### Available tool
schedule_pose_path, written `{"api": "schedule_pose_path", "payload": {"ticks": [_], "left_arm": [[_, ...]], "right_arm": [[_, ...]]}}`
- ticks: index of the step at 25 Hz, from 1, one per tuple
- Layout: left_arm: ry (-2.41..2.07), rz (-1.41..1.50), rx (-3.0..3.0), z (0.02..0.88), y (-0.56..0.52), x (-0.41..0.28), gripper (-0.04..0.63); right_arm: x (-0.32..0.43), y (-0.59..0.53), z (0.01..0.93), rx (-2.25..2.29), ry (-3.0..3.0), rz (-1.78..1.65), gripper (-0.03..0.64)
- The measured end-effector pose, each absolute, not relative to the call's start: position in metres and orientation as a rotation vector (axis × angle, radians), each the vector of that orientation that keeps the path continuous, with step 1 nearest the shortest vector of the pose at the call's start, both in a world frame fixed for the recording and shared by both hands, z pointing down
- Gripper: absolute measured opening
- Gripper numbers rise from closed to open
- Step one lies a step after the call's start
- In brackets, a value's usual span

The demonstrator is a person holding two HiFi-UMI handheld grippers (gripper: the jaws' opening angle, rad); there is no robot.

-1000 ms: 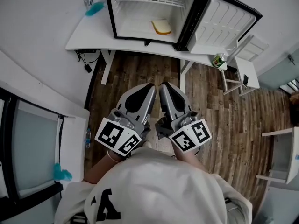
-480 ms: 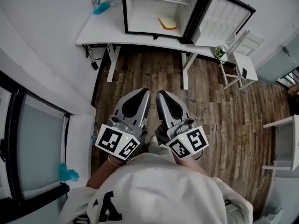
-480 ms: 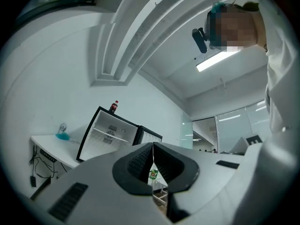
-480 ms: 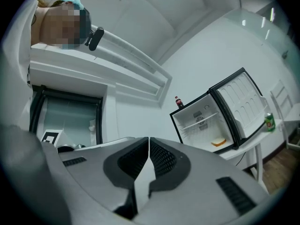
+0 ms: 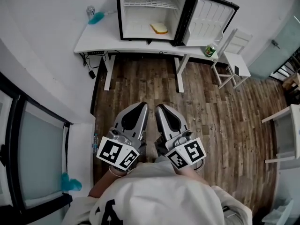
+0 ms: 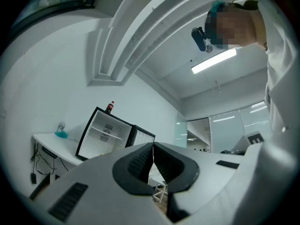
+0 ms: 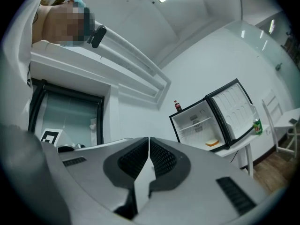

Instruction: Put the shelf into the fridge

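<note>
Brown plank floor (image 5: 211, 107), white walls. White wire shelf (image 5: 150, 4) sits high inside the black-framed white mini fridge (image 5: 136, 22), spanning its width. Under it, on the fridge bottom, lies a yellow-crusted bread slice (image 5: 160, 28). White fridge door (image 5: 208, 18) is swung wide open to the right. The fridge stands on the long white counter (image 5: 101, 40), with a dark cola bottle (image 7: 177, 106) on top of it. Green can (image 5: 211, 49) sits at the counter's right end and a teal object (image 5: 96, 18) at the left end; what it is can't be told. You stand well apart from the counter, grippers side by side over the floor. Your left gripper (image 5: 143, 105) has its fingers clenched with nothing between them; your right gripper (image 5: 159, 108) is the same, clenched and empty.
</note>
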State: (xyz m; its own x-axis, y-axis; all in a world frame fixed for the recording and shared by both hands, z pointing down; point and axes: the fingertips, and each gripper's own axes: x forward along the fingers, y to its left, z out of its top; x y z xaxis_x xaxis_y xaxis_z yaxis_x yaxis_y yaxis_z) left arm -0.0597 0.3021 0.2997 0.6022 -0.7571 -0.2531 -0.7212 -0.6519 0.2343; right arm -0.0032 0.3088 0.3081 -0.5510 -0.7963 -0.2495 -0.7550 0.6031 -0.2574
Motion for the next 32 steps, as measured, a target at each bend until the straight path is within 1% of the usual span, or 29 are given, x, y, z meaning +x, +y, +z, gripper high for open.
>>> {"api": "schedule_pose_path", "payload": {"ticks": [4,13,32], "left_arm": [[-1.28,-0.535,2.726,0.288,0.307,-0.062,0.008],[-1.214,-0.543,2.753,0.282,0.322,-0.043,0.008],[-1.235,-0.544,2.755,0.283,0.336,-0.053,0.008]], "right_arm": [[0.0,0.314,0.295,-1.25,2.49,-0.11,0.031],[0.013,0.331,0.293,-1.255,2.48,-0.125,0.031],[0.003,0.348,0.294,-1.259,2.501,-0.077,0.031]]}}
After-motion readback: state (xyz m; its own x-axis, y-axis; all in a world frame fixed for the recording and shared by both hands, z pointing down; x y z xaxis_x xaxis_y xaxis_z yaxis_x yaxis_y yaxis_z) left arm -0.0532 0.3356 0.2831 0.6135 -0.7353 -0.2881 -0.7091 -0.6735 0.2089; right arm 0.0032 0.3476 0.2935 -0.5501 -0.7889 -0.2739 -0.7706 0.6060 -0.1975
